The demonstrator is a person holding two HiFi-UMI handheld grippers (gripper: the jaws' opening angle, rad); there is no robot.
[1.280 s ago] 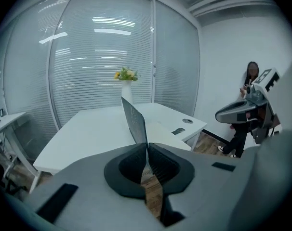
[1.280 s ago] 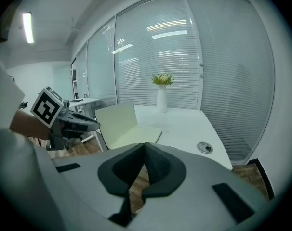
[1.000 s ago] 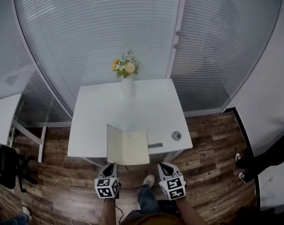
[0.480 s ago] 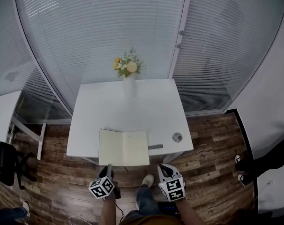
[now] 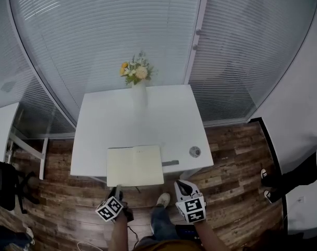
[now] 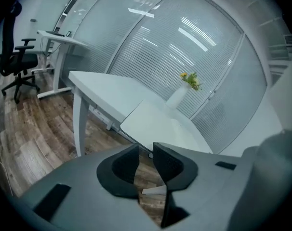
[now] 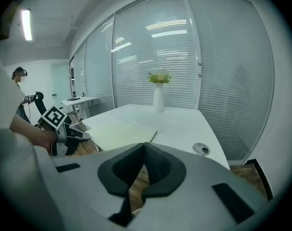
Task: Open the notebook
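The notebook point(image 5: 135, 165) lies open and flat at the near edge of the table point(image 5: 163, 114), both pages up. Its front edge hangs a little past the rim, probably so a jaw could get under the cover. The left gripper point(image 5: 118, 190) hangs just below the notebook's left corner, apart from it. Its jaws have just been opening and stand slightly apart with only floor showing in the gap, which reads as letting go of the cover. The right gripper point(image 5: 180, 184) hangs off the table's near edge, jaws closed on nothing, seemingly not needed. The task looks done.
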